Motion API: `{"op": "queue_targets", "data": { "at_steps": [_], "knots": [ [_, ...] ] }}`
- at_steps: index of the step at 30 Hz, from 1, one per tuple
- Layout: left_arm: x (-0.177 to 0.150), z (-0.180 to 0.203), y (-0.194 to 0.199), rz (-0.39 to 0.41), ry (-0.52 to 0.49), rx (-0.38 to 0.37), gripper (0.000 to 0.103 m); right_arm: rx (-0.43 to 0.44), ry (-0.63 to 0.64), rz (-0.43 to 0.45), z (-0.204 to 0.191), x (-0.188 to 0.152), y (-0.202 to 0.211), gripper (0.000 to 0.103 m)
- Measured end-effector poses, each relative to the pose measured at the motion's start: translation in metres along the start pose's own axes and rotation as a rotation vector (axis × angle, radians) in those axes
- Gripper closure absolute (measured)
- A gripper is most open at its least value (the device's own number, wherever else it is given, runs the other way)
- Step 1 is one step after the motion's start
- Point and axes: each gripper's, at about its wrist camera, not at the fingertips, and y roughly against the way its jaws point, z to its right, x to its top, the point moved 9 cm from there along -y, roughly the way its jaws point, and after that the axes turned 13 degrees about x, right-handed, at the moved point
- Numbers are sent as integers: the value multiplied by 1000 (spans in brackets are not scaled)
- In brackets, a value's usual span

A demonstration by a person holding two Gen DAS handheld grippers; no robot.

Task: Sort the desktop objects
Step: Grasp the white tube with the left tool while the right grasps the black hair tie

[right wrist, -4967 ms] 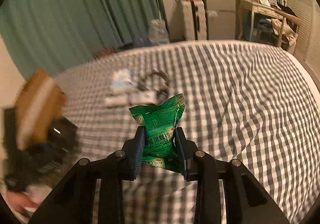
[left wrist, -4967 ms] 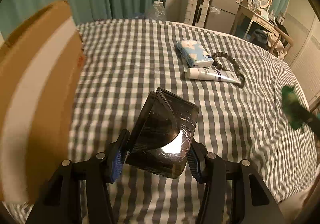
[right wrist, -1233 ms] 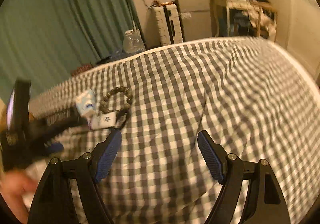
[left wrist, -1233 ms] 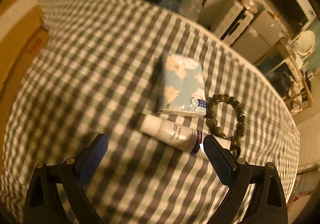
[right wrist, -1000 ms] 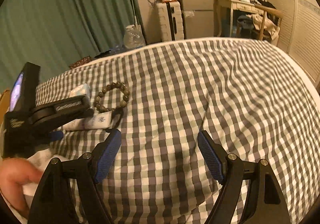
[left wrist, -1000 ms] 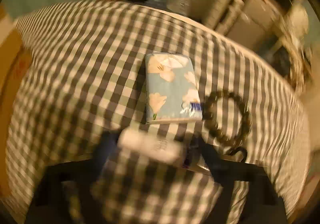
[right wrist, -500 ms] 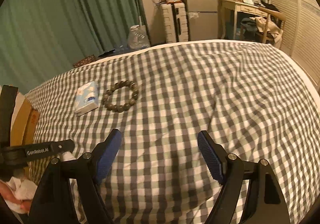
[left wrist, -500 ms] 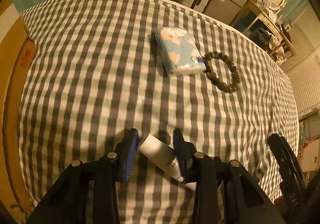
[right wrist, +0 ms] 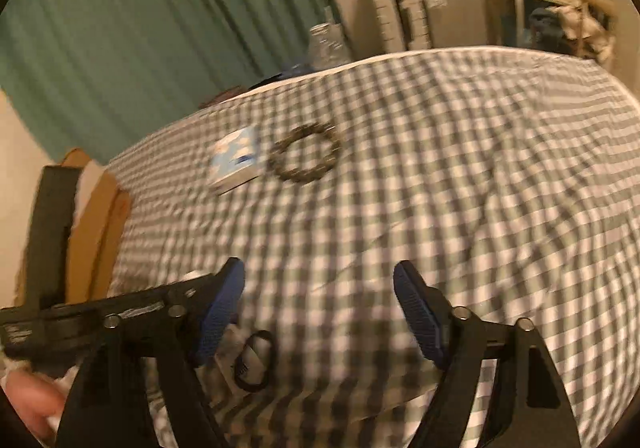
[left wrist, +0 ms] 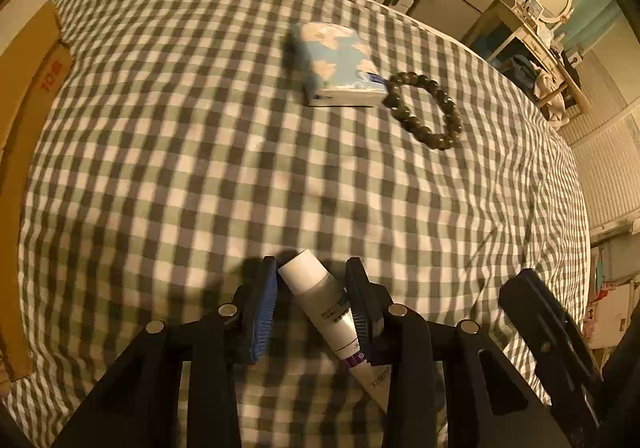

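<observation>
The left hand-held gripper (left wrist: 312, 300) has just been closing its jaws, and a white tube (left wrist: 326, 306) with a purple band now sits between the blue pads, slanting from the left pad's tip down to the right pad; both pads look to be touching it. The tube is over the checked bed cover (left wrist: 160, 152), nearer the camera than the tissue pack (left wrist: 340, 64), the landmark here. A bead bracelet (left wrist: 426, 110) lies just right of the tissue pack, touching its corner. A cardboard box (left wrist: 28, 88) stands well left of the pack, at the bed's edge.

The right hand-held gripper (right wrist: 320, 300) has jaws wide apart, narrowing slightly just now, with nothing between them, well in front of the pack. A black hair tie (right wrist: 254, 360) lies by its left pad
</observation>
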Motion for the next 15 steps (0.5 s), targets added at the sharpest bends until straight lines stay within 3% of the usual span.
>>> {"op": "queue_targets", "data": {
  "at_steps": [4, 8, 10, 12, 14, 15],
  "knots": [
    [-5, -12, 8, -16, 34, -28, 66, 61, -13, -82, -13, -16, -12, 33],
    [-9, -27, 21, 23, 24, 50, 59, 60, -75, -198, -16, -42, -15, 33],
    [-11, -26, 24, 24, 28, 37, 57, 47, -72, -234, -18, -52, -21, 34],
    [-15, -20, 25, 9, 40, 22, 55, 27, -61, -258, -19, -57, -29, 49],
    [-20, -12, 25, -5, 44, 8, 51, -32, -15, -284, -21, -63, -38, 73],
    [-24, -11, 25, -12, 46, 9, 49, -32, 1, -278, -24, -62, -38, 78]
  ]
}}
